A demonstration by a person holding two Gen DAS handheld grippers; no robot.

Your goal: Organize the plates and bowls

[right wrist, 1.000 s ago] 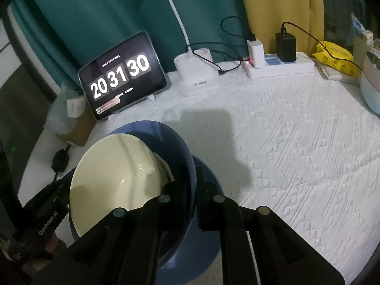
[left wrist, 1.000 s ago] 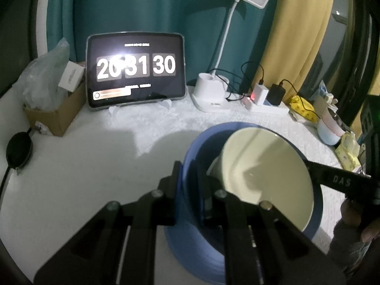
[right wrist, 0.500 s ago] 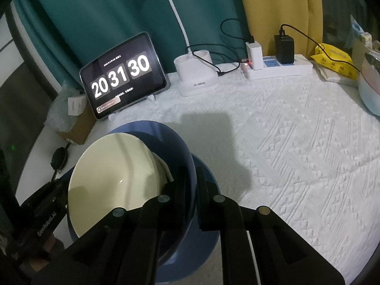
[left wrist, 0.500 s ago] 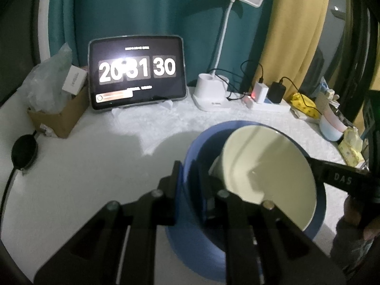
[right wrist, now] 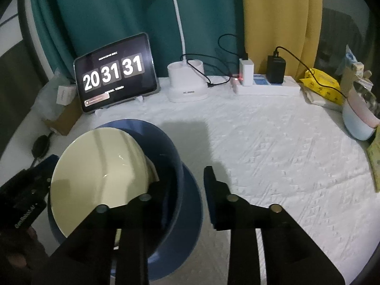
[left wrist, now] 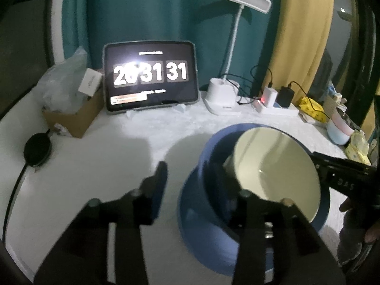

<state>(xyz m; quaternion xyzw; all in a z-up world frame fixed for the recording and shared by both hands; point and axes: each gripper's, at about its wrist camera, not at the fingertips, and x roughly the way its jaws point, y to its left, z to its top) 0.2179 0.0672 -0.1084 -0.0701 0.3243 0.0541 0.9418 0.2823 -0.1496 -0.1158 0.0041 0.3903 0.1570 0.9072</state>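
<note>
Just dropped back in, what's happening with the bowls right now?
A person is working two handheld grippers at a stack on the white tablecloth: a cream bowl tilted inside a blue bowl, which sits on a blue plate. The left gripper and right gripper each straddle the blue bowl's rim on opposite sides, jaws opening, pads no longer pinching it. It looks like the stack has just been set down and is being released.

right tool (right wrist: 190,185): jaws opening astride blue bowl (right wrist: 175,156) rim | cream bowl (right wrist: 99,178) nested inside
</note>
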